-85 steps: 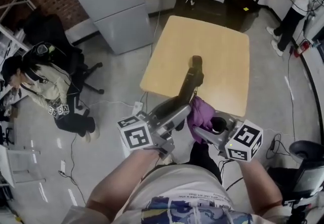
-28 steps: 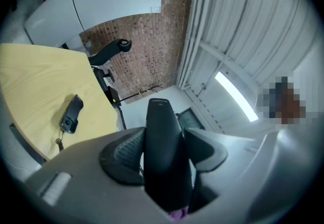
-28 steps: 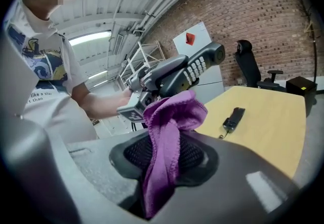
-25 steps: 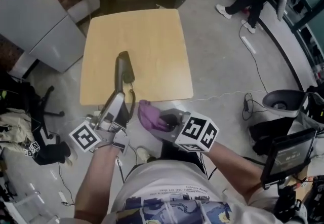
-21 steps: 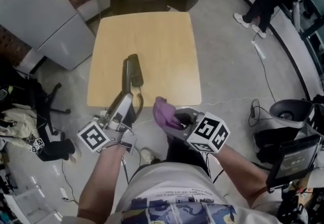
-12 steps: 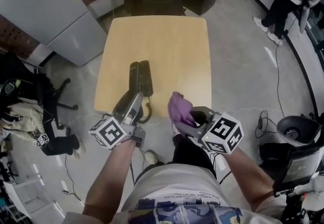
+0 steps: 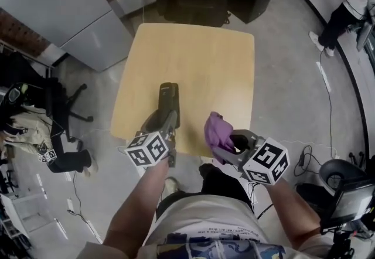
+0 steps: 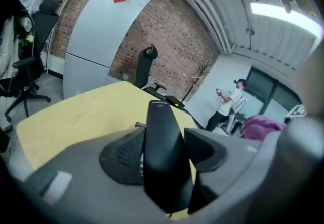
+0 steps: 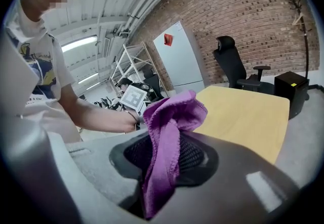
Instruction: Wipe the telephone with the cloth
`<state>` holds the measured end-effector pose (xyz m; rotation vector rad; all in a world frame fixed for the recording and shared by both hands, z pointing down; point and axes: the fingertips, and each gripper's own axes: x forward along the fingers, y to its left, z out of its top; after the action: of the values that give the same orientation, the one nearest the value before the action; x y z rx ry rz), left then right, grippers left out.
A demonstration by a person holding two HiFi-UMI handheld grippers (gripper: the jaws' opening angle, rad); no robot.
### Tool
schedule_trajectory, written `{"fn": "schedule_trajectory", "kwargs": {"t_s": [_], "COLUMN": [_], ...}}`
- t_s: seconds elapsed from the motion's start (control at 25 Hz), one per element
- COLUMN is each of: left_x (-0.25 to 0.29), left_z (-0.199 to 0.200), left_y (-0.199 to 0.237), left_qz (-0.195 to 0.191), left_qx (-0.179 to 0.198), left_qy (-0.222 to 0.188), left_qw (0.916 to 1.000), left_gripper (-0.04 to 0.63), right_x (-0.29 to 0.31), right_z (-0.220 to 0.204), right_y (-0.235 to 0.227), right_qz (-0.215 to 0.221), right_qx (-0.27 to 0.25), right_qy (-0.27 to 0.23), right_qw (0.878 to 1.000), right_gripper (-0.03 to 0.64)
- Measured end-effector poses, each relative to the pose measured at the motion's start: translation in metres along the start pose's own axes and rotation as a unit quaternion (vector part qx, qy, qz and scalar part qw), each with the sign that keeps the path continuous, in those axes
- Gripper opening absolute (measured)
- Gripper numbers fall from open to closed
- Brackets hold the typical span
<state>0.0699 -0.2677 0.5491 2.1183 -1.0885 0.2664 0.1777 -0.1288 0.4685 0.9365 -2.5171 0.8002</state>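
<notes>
Head view, lower centre: one black telephone over the table's lower-left part. Its long axis runs up-frame, far end pointing toward the table's middle, near end clamped in your left gripper. One purple cloth, pinched in your right gripper, hangs just right. One wooden table.

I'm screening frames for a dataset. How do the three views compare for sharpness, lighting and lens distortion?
Head view: evenly lit, sharp, table edges slightly bowed. Left gripper view: strong fisheye with dark corners, ceiling light blown out, close telephone dark with little detail. Right gripper view: same fisheye, cloth crisp, a mosaic patch at top left.
</notes>
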Motion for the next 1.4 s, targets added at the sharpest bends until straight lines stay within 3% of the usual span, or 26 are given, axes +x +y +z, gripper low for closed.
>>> {"fn": "schedule_trajectory", "kwargs": {"t_s": [0.2, 0.6, 1.0, 1.4], "left_x": [0.019, 0.05, 0.063, 0.052], "left_z": [-0.013, -0.023, -0.042, -0.037], "left_y": [0.014, 0.033, 0.039, 0.032], "left_qz": [0.049, 0.124, 0.141, 0.102], "left_qx": [0.005, 0.069, 0.119, 0.123], "left_qy": [0.019, 0.064, 0.092, 0.088], "left_qw": [0.9986, 0.9879, 0.9785, 0.9832], "left_gripper": [0.255, 0.255, 0.259, 0.328], "right_x": [-0.007, -0.006, 0.0, 0.009], "right_z": [-0.003, 0.003, -0.002, 0.004], "right_y": [-0.014, -0.048, -0.06, -0.052], "right_qz": [0.015, 0.035, 0.047, 0.039], "right_qx": [0.011, 0.019, 0.025, 0.02], "right_qy": [0.018, 0.034, 0.039, 0.033], "right_qw": [1.0, 0.999, 0.998, 0.999], "right_gripper": [0.109, 0.109, 0.109, 0.109]}}
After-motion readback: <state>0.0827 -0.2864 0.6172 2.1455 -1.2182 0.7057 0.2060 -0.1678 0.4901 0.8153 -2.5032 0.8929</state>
